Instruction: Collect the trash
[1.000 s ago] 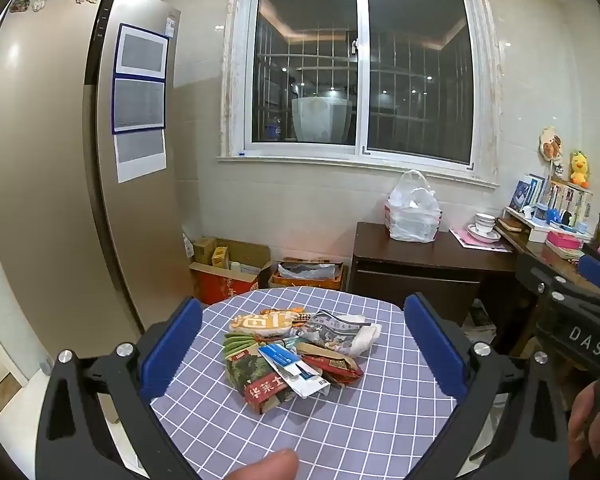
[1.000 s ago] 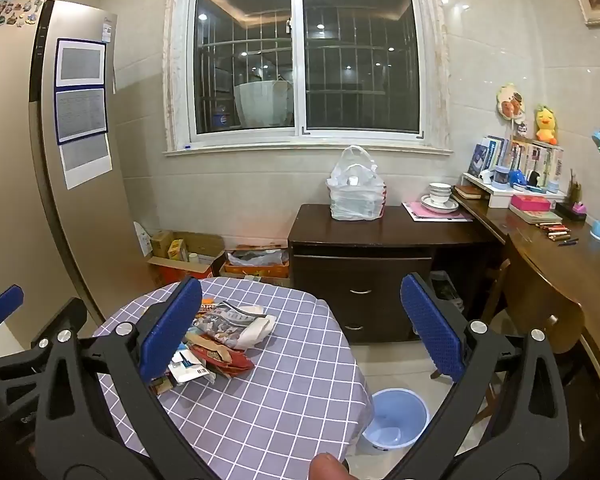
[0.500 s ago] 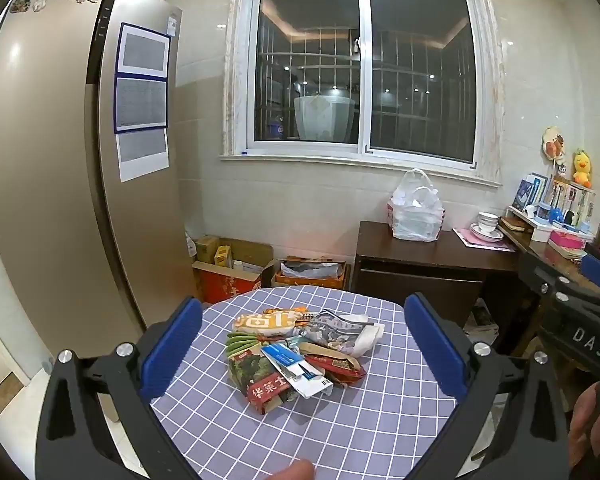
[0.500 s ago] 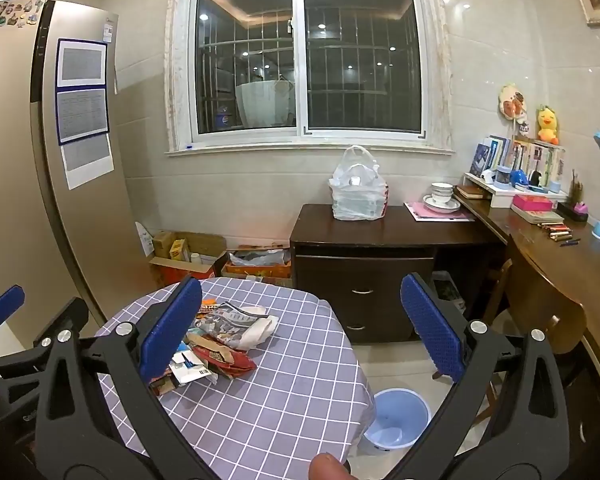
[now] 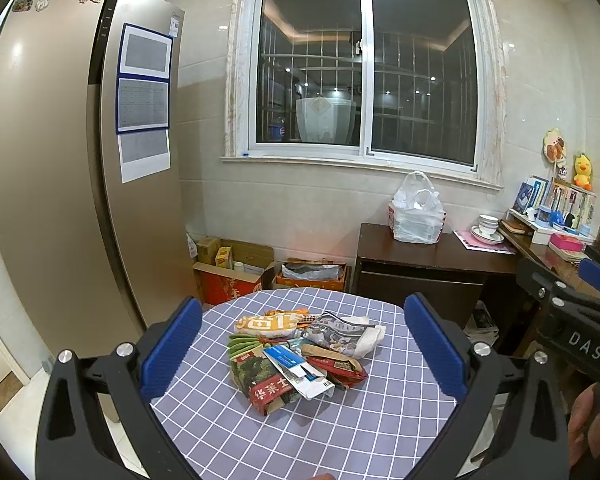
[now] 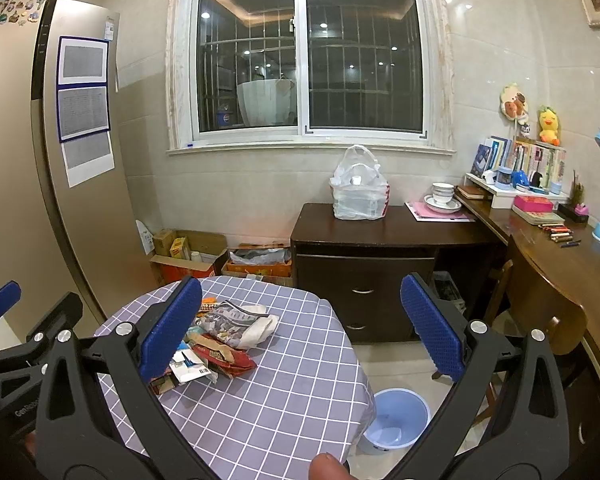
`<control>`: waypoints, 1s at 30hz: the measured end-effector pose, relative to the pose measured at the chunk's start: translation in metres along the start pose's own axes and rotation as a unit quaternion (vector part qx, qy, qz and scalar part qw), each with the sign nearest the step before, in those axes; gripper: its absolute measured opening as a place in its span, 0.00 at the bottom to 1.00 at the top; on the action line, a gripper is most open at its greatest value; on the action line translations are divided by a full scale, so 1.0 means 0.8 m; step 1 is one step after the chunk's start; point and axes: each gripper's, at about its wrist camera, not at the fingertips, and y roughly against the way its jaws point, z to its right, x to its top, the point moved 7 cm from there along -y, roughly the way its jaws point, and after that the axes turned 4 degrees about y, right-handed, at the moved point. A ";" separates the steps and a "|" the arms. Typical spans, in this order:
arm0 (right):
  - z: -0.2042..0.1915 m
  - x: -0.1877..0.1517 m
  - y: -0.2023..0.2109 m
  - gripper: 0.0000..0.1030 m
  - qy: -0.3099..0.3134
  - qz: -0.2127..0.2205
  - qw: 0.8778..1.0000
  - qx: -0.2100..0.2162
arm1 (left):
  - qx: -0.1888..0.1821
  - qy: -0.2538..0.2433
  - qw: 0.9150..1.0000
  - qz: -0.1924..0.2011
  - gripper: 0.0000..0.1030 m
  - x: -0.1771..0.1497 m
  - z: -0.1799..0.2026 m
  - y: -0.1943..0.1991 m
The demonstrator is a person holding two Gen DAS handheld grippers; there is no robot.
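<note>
A pile of trash [image 5: 300,356], made of snack wrappers, a crumpled newspaper and paper packets, lies in the middle of a round table with a purple checked cloth [image 5: 372,432]. The pile also shows in the right wrist view [image 6: 220,344]. A light blue bin [image 6: 396,420] stands on the floor at the table's right. My left gripper [image 5: 304,348] is open and empty, held above the near side of the pile. My right gripper [image 6: 300,328] is open and empty, above the table's right part, to the right of the pile.
A tall gold fridge [image 5: 60,184] stands at the left. Cardboard boxes [image 5: 236,268] sit on the floor under the window. A dark cabinet [image 6: 372,264] with a white plastic bag [image 6: 360,188] is behind the table. A wooden desk [image 6: 572,264] and chair [image 6: 548,320] are at the right.
Both views have shifted only slightly; the trash pile sits a touch lower and nearer in the left wrist view. Both grippers remain open.
</note>
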 end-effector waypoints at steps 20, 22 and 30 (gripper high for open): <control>-0.004 0.000 -0.007 0.95 0.000 -0.006 1.000 0.003 | -0.002 0.003 1.000 -0.001 0.96 0.000 0.001 0.000; -0.004 0.000 -0.007 0.95 0.001 -0.006 1.000 0.001 | -0.001 0.004 1.000 -0.002 0.96 -0.001 0.000 -0.001; -0.005 -0.003 -0.013 0.95 -0.001 -0.009 1.000 0.001 | -0.001 0.004 1.000 -0.006 0.96 0.000 -0.003 -0.007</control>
